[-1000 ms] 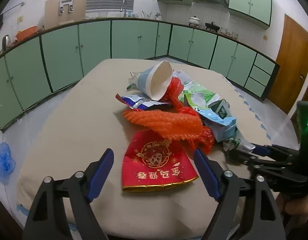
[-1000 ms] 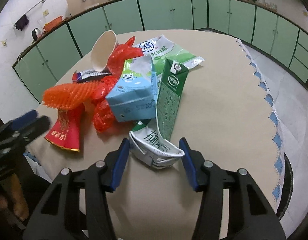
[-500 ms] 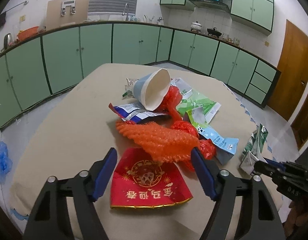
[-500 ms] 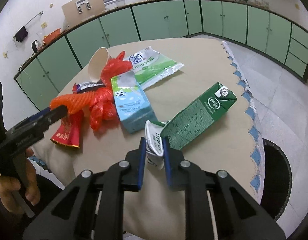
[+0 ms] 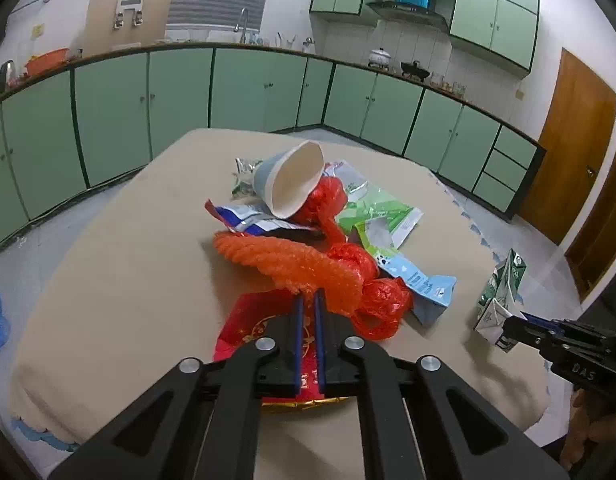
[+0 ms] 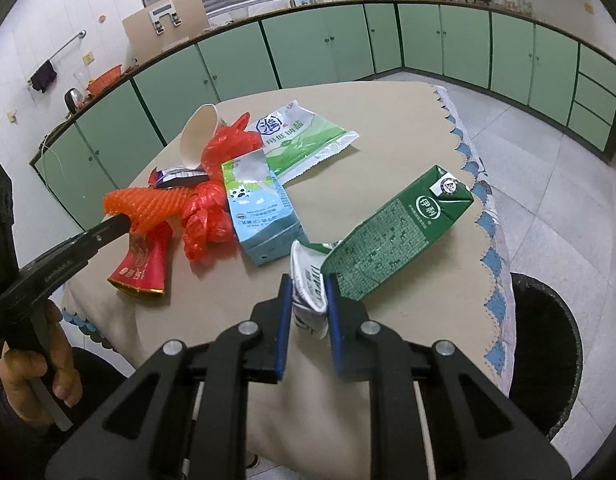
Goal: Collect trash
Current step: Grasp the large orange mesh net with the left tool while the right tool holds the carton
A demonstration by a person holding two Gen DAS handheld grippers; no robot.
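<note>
Left wrist view first: the left gripper (image 5: 308, 300) has just been closing, and its blue pads are now nearly together on the edge of the orange foam net (image 5: 291, 262), right over the red packet (image 5: 263, 328). The rest of the pile sits at about 12 o'clock from it on the table (image 5: 127, 272): paper cup (image 5: 293, 184), red plastic bag (image 5: 364, 276), light blue carton (image 5: 424, 284), all untouched so far. Over at 3 o'clock the right gripper (image 5: 508, 330) has the green milk carton (image 5: 502, 292) up off the cloth. Right wrist view: right gripper fingers (image 6: 283, 320) are narrow, pinched on the crushed white end of that carton (image 6: 392, 232), which sticks out toward 1 o'clock. There's a black trash bin (image 6: 548, 344) at 3 o'clock below the table edge, and I can't see anything in it. So I'd say we're early: two pieces grabbed, nothing binned, most of the heap left, including the green-white pouch (image 6: 303, 136).
</note>
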